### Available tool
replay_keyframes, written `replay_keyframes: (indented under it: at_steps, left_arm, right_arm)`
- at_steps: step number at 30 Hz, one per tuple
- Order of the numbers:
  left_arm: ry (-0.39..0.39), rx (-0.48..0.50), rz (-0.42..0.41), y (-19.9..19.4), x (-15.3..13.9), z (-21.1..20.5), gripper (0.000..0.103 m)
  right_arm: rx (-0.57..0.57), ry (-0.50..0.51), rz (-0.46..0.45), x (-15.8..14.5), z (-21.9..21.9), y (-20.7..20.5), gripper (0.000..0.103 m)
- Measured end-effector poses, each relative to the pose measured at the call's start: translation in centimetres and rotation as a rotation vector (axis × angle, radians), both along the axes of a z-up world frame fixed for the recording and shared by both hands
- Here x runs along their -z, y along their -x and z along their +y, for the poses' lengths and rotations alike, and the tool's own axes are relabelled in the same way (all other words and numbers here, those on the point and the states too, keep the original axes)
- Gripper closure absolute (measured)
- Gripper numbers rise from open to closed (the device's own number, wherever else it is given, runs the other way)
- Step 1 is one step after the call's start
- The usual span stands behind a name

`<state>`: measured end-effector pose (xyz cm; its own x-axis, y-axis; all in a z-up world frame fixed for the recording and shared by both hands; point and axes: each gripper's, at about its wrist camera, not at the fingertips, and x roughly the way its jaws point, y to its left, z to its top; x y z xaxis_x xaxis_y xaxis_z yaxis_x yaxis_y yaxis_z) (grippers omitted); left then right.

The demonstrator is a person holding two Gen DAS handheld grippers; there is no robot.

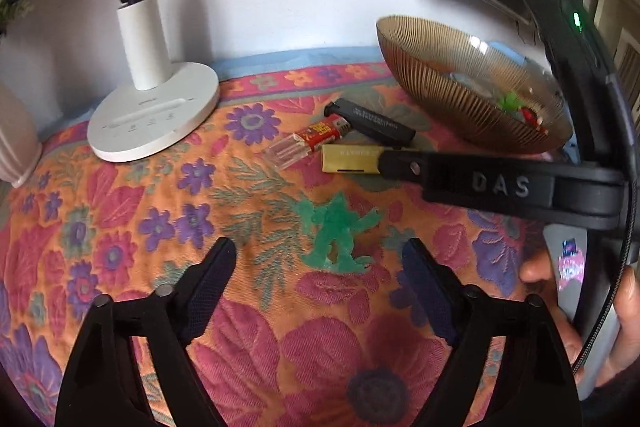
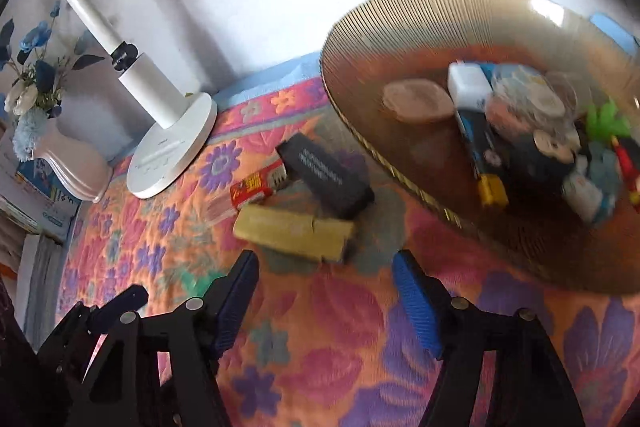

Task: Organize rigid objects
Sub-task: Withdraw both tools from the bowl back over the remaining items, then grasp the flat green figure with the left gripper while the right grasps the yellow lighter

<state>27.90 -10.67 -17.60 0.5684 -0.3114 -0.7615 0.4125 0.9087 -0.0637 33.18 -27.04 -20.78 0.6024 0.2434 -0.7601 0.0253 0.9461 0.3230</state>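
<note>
Ribbed amber glass bowl (image 2: 420, 27) already holds several trinkets; green plastic figure (image 1: 336, 231), gold bar (image 2: 292, 231), black block (image 2: 328, 175), red-labelled lighter (image 1: 308, 141) remain on the floral cloth. Left gripper (image 1: 320, 255) and right gripper (image 2: 326, 267) both gape empty.

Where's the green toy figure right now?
In the left wrist view the green toy figure lies flat on the flowered cloth, just ahead of the open left tongs, nearer than the gold box.
</note>
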Motion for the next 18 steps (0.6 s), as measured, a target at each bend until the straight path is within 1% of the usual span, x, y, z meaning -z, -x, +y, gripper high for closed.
replay_keyframes:
  at_steps: [1, 2, 3, 4, 5, 6, 7, 10, 12, 13, 14, 16, 18]
  left_arm:
    - [-0.014, 0.009, 0.008, 0.0, 0.2, -0.4, 0.034]
    - [-0.028, 0.015, 0.016, -0.1, 0.5, -0.7, 0.045]
    - [-0.037, 0.021, 0.024, -0.1, 0.7, -0.9, 0.052]
    - [-0.044, 0.026, 0.032, -0.1, 0.8, -1.0, 0.056]
    - [-0.04, 0.027, 0.028, 0.1, 0.7, -0.8, 0.057]
    - [-0.026, 0.03, 0.03, 0.3, 0.6, -0.6, 0.066]
    - [-0.01, 0.031, 0.041, 0.5, 0.5, -0.2, 0.066]
    - [-0.015, -0.004, 0.073, 1.3, 0.5, 1.3, 0.066]
    - [-0.017, -0.047, 0.085, 2.6, 0.2, 2.7, 0.067]
    - [-0.016, -0.064, 0.086, 3.2, 0.1, 3.3, 0.067]
    - [-0.005, -0.078, 0.084, 3.8, 0.0, 3.9, 0.067]
    - [0.022, -0.093, 0.074, 4.8, -0.2, 5.0, 0.067]
    - [0.036, -0.094, 0.07, 4.6, -0.4, 5.1, 0.067]
  right_arm:
    - [-0.014, 0.003, -0.01, 0.1, 0.3, -0.3, 0.034]
    - [-0.028, 0.003, -0.016, 0.1, 0.5, -0.5, 0.034]
    - [-0.043, 0.007, -0.018, 0.2, 0.8, -0.6, 0.034]
    - [-0.052, 0.019, -0.021, 0.3, 1.0, -0.5, 0.034]
    - [-0.073, 0.028, -0.027, 0.2, 1.5, -0.4, 0.034]
    - [-0.099, 0.018, -0.029, 0.2, 1.9, -0.2, 0.034]
    - [-0.125, 0.004, -0.032, 0.1, 2.2, 0.1, 0.034]
    - [-0.234, -0.081, -0.002, 0.3, 3.4, 1.2, 0.034]
    - [-0.324, -0.133, 0.02, 0.4, 3.9, 2.2, 0.034]
    - [-0.343, -0.126, 0.03, 0.4, 4.1, 2.6, 0.034]
    - [-0.339, -0.094, 0.026, 0.2, 4.0, 3.0, 0.034]
    - [-0.304, -0.005, -0.004, -0.4, 4.0, 3.1, 0.034]
    - [-0.274, 0.068, -0.026, -0.9, 4.2, 2.6, 0.034]
